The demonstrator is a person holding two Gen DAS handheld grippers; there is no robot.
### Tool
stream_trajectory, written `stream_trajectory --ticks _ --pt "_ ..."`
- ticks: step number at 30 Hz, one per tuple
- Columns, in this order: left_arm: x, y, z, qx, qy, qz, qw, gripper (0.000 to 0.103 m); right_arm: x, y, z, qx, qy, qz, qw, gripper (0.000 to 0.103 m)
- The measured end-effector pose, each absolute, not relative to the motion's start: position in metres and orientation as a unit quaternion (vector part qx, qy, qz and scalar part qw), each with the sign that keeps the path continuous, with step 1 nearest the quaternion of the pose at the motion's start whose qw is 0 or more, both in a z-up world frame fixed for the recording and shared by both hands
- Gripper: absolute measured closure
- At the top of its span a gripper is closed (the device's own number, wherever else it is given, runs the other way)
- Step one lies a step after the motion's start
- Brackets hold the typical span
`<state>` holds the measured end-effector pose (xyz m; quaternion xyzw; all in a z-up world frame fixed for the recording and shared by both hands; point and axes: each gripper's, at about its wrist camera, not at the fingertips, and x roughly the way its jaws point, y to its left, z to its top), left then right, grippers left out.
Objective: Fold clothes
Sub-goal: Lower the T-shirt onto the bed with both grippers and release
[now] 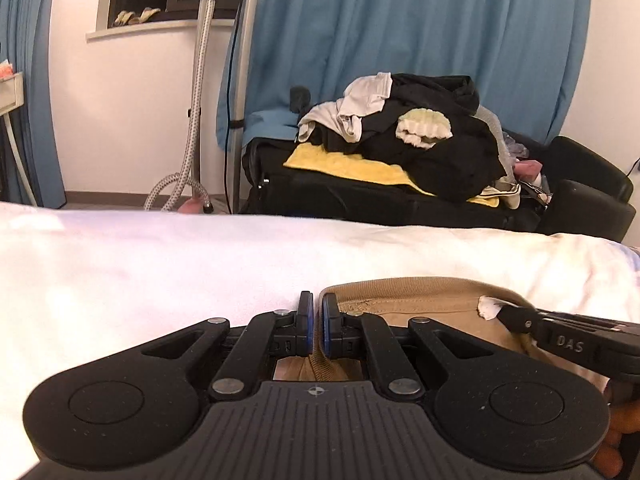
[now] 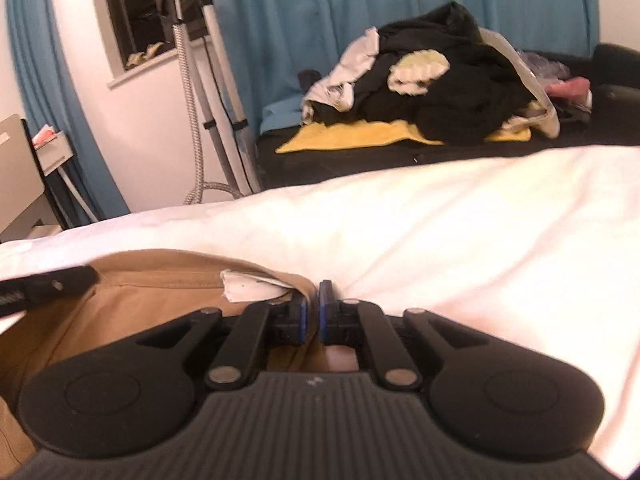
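A tan garment (image 1: 416, 306) lies on the white bed sheet (image 1: 160, 264), collar edge up, with a white label (image 1: 489, 307) inside. My left gripper (image 1: 316, 320) is shut on the garment's left collar edge. My right gripper (image 2: 313, 312) is shut on the right collar edge of the tan garment (image 2: 152, 300), beside the white label (image 2: 248, 290). The right gripper also shows at the right of the left wrist view (image 1: 560, 336), and the left one at the left of the right wrist view (image 2: 44, 286).
Beyond the bed, a black sofa (image 1: 580, 196) holds a pile of dark and white clothes (image 1: 432, 136) on a yellow towel (image 1: 344, 166). A garment steamer hose and stand (image 1: 196, 92) stand by the wall. Blue curtains (image 1: 420, 32) hang behind.
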<state>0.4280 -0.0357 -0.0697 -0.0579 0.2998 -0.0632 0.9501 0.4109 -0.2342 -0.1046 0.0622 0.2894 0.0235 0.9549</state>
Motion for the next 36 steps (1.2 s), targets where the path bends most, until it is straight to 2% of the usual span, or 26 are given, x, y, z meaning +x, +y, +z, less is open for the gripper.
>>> stream_trajectory --ticks 2,4,5,6,7,11,18,24,26,29,34,36 --pt "0.427 -0.032 -0.069 -0.067 0.302 -0.071 0.948 0.092 0.410 -0.235 -0.102 0.068 0.291 0.031 0.954 0.094" --pt "0.421 -0.028 -0.065 -0.071 0.306 -0.078 0.946 0.062 0.407 -0.239 -0.092 0.078 0.291 0.044 0.953 0.079" --pt "0.417 -0.025 -0.061 -0.071 0.310 -0.081 0.945 0.028 0.403 -0.241 -0.086 0.084 0.290 0.051 0.952 0.049" --pt "0.412 -0.022 -0.055 -0.072 0.309 -0.083 0.945 0.015 0.396 -0.243 -0.080 0.091 0.285 0.053 0.953 0.021" --pt "0.404 -0.018 -0.049 -0.073 0.302 -0.088 0.947 0.016 0.389 -0.244 -0.073 0.098 0.278 0.054 0.954 0.018" --pt "0.371 0.001 -0.023 -0.100 0.294 -0.114 0.944 0.015 0.353 -0.244 -0.042 0.081 0.267 0.052 0.959 0.019" --pt "0.268 0.043 0.007 -0.141 0.272 -0.093 0.947 0.015 0.253 -0.242 0.003 0.092 0.246 0.054 0.963 0.020" --pt "0.168 0.078 -0.015 -0.199 0.264 -0.070 0.941 0.016 0.144 -0.234 0.021 0.124 0.231 0.065 0.963 0.021" --pt "0.145 0.086 -0.027 -0.224 0.274 -0.059 0.934 0.019 0.111 -0.232 0.023 0.138 0.233 0.065 0.960 0.021" --pt "0.127 0.088 -0.034 -0.256 0.275 -0.066 0.924 0.020 0.070 -0.228 0.023 0.166 0.232 0.073 0.956 0.021" --pt "0.117 0.081 -0.034 -0.246 0.260 -0.075 0.931 0.023 0.035 -0.218 0.011 0.164 0.251 0.063 0.952 0.021" --pt "0.119 0.084 -0.041 -0.257 0.264 -0.076 0.927 0.029 0.031 -0.217 0.008 0.170 0.249 0.054 0.952 0.021"
